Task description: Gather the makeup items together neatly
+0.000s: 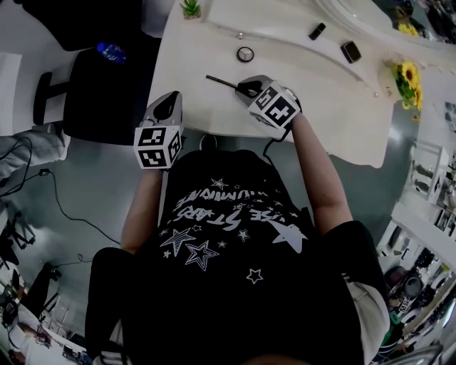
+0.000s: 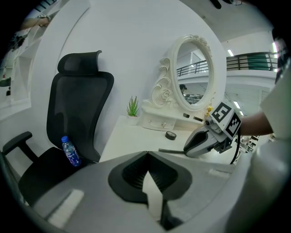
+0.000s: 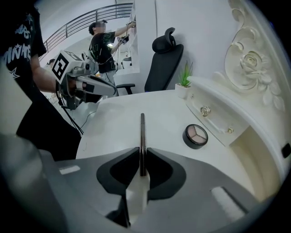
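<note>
A long thin dark makeup pencil (image 1: pixel 221 81) (image 3: pixel 142 136) lies on the white vanity table (image 1: pixel 328 100). My right gripper (image 1: pixel 242 88) (image 3: pixel 142 170) is shut on its near end, and the rest of the pencil points away from the jaws along the tabletop. A round eyeshadow compact (image 1: pixel 245 54) (image 3: pixel 195 135) sits just beyond, to the right of the pencil. My left gripper (image 1: pixel 171 100) (image 2: pixel 146 159) hangs off the table's left front edge, its jaws together with nothing between them. In the left gripper view the right gripper (image 2: pixel 187 152) rests on the pencil (image 2: pixel 172 151).
Two small dark makeup items (image 1: pixel 317 31) (image 1: pixel 350 51) lie farther back on the table. A potted plant (image 1: pixel 191 8) stands at the back left corner and sunflowers (image 1: pixel 407 75) at the right. A black office chair (image 1: pixel 107 85) with a water bottle (image 1: pixel 111 51) stands left of the table.
</note>
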Available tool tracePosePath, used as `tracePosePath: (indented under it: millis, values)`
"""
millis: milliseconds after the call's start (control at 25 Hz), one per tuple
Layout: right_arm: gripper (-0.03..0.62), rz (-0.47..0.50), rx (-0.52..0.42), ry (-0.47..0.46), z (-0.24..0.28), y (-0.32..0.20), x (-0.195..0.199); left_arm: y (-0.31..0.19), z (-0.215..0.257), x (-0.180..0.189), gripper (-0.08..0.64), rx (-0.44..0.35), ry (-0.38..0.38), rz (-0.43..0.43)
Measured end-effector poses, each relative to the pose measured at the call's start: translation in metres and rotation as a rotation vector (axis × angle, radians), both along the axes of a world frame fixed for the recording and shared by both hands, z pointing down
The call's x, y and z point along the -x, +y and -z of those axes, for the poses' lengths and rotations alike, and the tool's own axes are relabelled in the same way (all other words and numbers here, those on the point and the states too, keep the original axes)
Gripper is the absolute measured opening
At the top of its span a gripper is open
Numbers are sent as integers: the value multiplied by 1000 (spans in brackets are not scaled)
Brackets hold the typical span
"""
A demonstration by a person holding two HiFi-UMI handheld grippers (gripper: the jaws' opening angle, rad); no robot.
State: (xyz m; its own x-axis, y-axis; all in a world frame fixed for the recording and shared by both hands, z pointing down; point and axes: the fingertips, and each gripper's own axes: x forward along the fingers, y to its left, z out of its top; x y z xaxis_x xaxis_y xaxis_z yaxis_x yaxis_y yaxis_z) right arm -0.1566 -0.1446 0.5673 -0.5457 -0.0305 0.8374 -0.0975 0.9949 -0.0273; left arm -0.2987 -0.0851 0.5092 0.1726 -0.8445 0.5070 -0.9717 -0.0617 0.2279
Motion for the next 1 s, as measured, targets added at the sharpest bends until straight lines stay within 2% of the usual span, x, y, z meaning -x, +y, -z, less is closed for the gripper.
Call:
tracePosePath:
  millis: [320,480,600,1000]
  values:
    - [66,-33,10,-32,4,3,-2,0,-1,-10,2,10,-6,-35]
    - [66,-110,-6,-71,17,3,-12,-5,0,-16,2,7,-10,-64]
    - [66,-223,-5,-96,23,-3,-29,-10,1,-25,2,1,-12,-90]
    - [67,-731,-41,-115,26,-26,-125,-29,6,-73,2,-21,-21,-233]
